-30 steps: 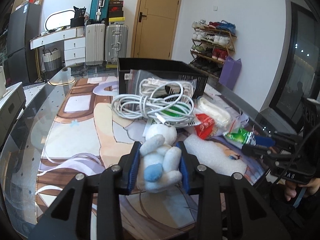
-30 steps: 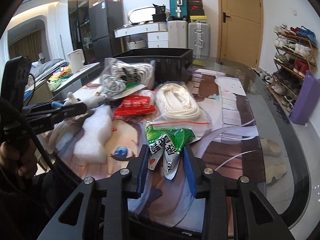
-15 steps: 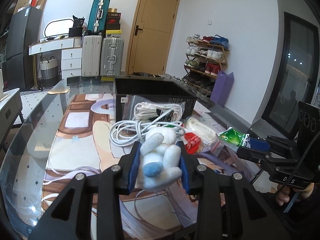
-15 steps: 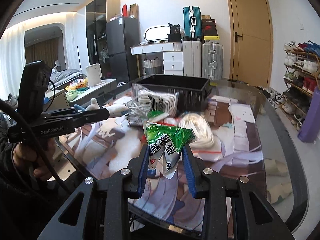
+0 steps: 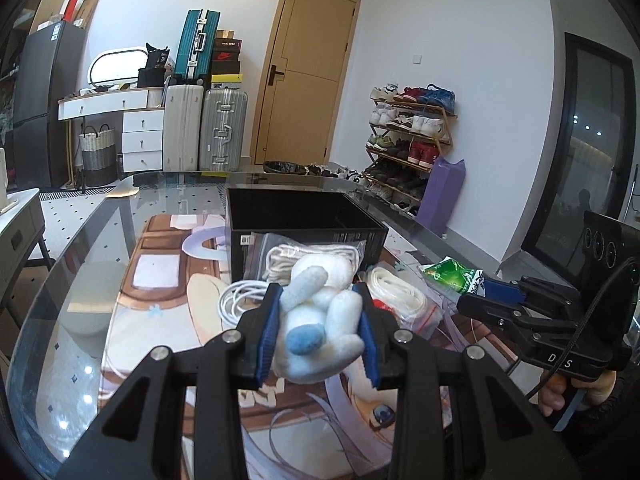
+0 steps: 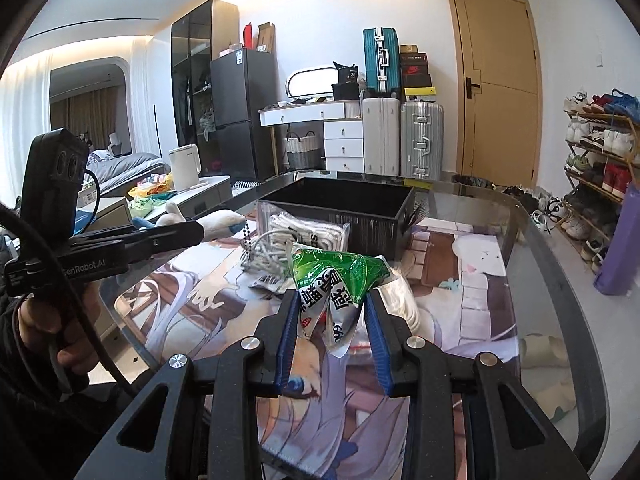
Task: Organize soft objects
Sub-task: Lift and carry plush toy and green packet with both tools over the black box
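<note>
Before us on the desk (image 5: 100, 280) a box (image 5: 304, 216), bagged cords (image 5: 312, 254) leaning against its near wall, suitcases (image 5: 204, 128) behind.

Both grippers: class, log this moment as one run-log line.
left gripper: shut on plush toy | right gripper: shut on green packet | black bin: ahead

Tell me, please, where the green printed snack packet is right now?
In the right wrist view, the green printed snack packet is clamped in the right hand-held gripper, before the black rectangular bin.

Bright daylit room, ceiling spotlights flaring, glass table glare, fisheye-bent dark corners
</note>
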`<action>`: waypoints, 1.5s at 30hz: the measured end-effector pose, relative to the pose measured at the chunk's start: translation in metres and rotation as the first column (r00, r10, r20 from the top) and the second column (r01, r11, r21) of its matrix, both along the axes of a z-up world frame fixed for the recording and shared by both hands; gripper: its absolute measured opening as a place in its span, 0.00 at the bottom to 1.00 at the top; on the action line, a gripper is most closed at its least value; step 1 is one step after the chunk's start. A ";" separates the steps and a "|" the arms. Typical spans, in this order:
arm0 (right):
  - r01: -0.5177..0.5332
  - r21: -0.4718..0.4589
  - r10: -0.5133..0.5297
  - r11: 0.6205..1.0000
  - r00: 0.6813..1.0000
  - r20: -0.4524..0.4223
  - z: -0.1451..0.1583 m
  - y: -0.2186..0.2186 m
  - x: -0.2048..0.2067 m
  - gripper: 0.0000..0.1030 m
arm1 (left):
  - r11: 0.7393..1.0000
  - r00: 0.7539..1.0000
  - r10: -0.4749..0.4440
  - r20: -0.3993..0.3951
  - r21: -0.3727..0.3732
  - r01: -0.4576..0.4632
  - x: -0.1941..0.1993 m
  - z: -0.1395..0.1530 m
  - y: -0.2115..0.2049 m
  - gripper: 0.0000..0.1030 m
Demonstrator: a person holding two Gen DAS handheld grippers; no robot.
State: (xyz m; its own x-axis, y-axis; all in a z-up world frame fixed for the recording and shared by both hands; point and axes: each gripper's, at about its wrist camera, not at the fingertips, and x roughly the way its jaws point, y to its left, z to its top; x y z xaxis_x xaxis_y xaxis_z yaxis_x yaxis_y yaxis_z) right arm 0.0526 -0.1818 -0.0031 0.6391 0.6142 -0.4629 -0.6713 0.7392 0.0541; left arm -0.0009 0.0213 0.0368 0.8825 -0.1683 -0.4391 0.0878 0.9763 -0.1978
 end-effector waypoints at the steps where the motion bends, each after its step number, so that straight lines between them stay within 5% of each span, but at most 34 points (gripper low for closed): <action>1: 0.002 0.002 -0.002 1.000 1.000 0.000 0.001 0.000 0.002 0.32 | 1.000 1.000 0.008 -0.004 0.001 -0.008 0.003 0.000 0.001 0.33; 25: -0.006 0.019 0.005 1.000 0.999 0.033 0.046 0.019 0.073 0.32 | 0.994 0.994 0.093 0.056 0.057 -0.096 0.064 0.037 0.020 0.33; 45: -0.040 -0.020 0.040 0.999 0.999 -0.020 0.044 0.053 0.129 0.32 | 0.994 0.996 0.088 -0.015 0.064 -0.087 0.129 0.029 0.027 0.33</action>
State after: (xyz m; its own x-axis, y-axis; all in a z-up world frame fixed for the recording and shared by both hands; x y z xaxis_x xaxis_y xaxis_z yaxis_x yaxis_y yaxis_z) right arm 0.1818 -0.1284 0.0411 0.6045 0.6296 -0.4880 -0.6995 0.7127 0.0531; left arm 0.1280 0.0485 0.0662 0.8846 -0.0622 -0.4623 -0.0016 0.9907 -0.1364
